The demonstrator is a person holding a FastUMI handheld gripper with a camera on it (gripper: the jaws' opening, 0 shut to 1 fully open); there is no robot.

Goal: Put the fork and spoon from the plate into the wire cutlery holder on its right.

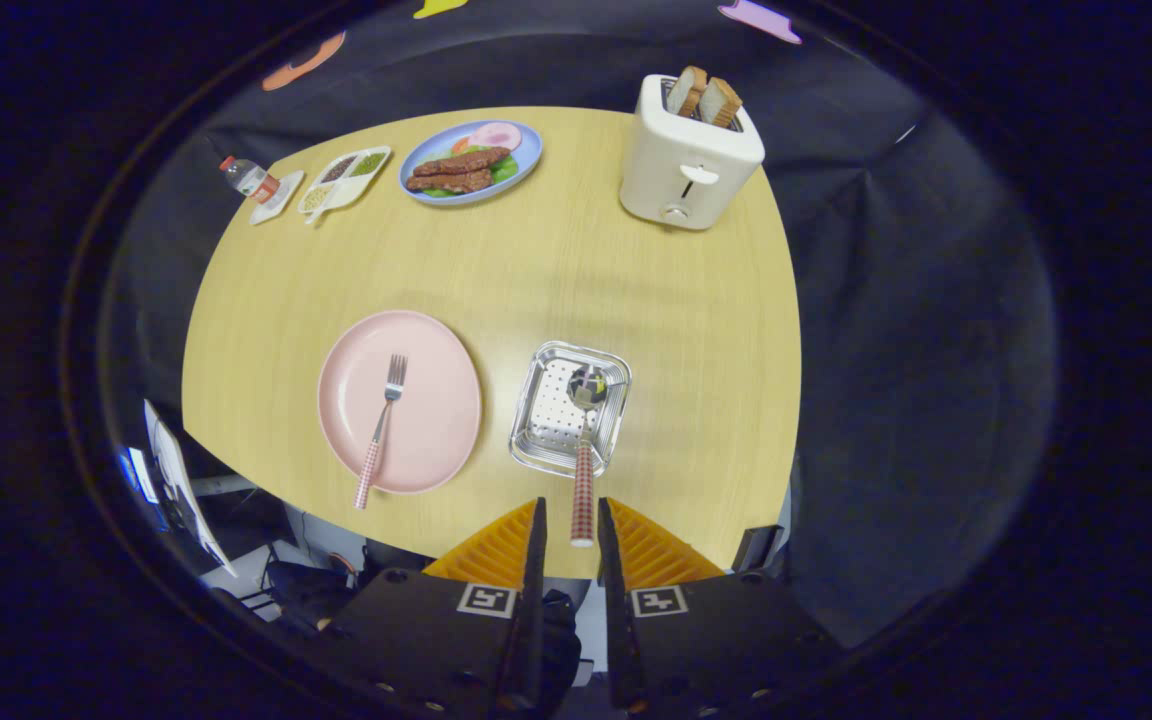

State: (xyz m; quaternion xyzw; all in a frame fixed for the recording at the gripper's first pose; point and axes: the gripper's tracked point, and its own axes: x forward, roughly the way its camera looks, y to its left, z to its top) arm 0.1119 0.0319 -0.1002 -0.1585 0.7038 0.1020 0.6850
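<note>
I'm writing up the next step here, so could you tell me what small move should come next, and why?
Probably open the tongs and let go: the spoon stands between them, its bowl already down inside the wire cutlery holder. The fork lies on the pink plate, so it comes next.

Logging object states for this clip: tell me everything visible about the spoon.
The spoon has a shiny metal bowl and a red-and-white checked handle. It hangs upright with its bowl down inside the perforated metal cutlery holder, right of the pink plate. The handle end sits between the gripper jaws, which stand close on either side; whether they press it is unclear.
</note>
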